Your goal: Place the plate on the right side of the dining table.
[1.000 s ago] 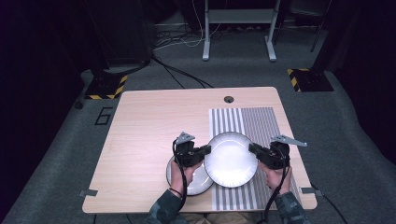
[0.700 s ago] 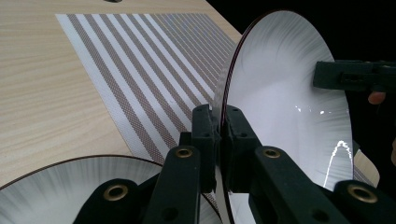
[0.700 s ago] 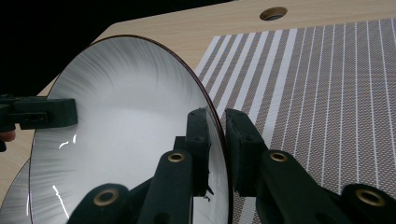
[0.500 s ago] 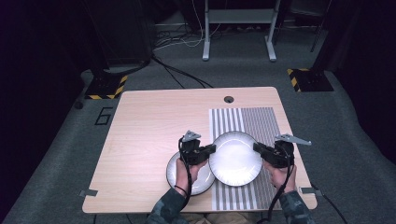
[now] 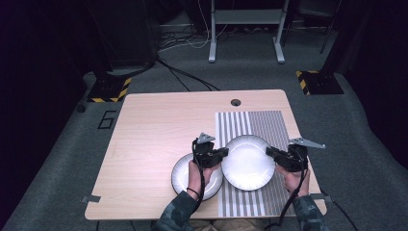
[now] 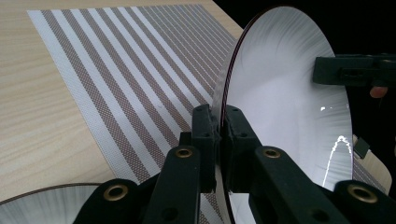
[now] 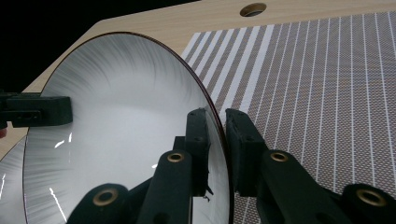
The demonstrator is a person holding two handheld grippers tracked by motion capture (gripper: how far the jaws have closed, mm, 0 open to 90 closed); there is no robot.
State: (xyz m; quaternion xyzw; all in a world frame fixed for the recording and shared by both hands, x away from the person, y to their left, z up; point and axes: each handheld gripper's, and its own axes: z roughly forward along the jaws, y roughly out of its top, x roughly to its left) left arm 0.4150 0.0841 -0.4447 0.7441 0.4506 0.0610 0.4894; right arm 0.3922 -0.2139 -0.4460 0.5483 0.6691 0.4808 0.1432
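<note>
- Starting at the left of the high view, a bare stretch of the light wooden table (image 5: 149,139) is seen, with a small round hole (image 5: 235,102) near its far edge.
- A round white plate with a thin dark rim (image 5: 185,175) lies flat on the wood near the front edge, just left of the striped mat; part of it is covered by the person's left hand (image 5: 196,169).
- The left tool (image 5: 220,155) is held above that lying plate and is pointed to the right; in the left gripper view its jaws are seen pressed narrowly onto the left rim of a second plate.
- This second round white plate with a fine ribbed border and a dark edge (image 5: 248,161) is carried between the two tools over the near part of the mat, and its left edge overlaps the lying plate in the high view. In both gripper views it is shown apart from the mat beneath it.
- The grey and white striped woven placemat (image 5: 262,127) lies flat on the right half of the table, its stripes running from front to back.
- The right tool (image 5: 273,154) is pointed to the left, and its jaws are closed on the right rim of the carried plate, one on each face, as the right gripper view shows (image 7: 216,140).
- The right hand (image 5: 291,177) is seen behind it, near the table's right front corner, with a black cable (image 5: 292,202) trailing down past the edge.
</note>
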